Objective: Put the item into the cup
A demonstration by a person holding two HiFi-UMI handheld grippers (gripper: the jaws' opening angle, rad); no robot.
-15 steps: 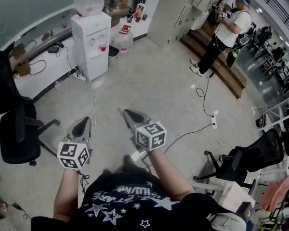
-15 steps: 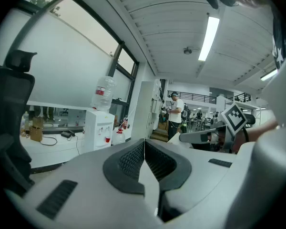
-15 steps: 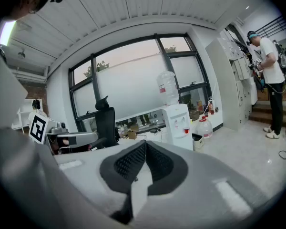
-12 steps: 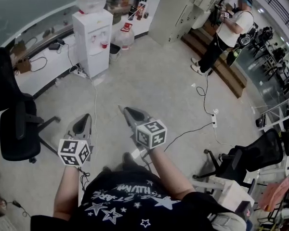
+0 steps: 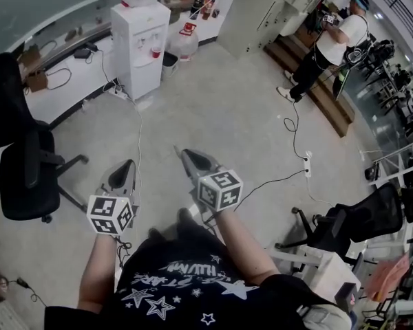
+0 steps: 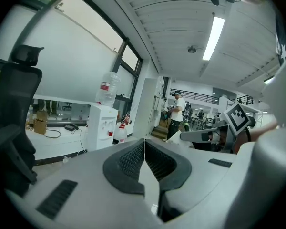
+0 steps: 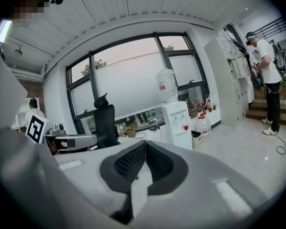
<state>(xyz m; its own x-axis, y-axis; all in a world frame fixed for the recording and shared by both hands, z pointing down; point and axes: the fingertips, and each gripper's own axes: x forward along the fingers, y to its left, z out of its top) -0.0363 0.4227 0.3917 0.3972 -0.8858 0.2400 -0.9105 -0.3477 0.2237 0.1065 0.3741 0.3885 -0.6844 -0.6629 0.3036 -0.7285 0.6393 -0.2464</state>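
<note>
I hold my left gripper (image 5: 128, 165) and right gripper (image 5: 182, 152) at lower centre of the frame over the floor (image 5: 227, 115), each with jaws pressed together on nothing; no item or cup shows anywhere; the task looks unstarted, so next I must find both.

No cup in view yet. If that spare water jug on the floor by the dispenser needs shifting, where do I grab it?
Grip the water jug by its narrow red-topped neck, coming down from above: it stands upright, and its body looks too wide for the jaws. The right gripper is shut, so open it first.
</note>
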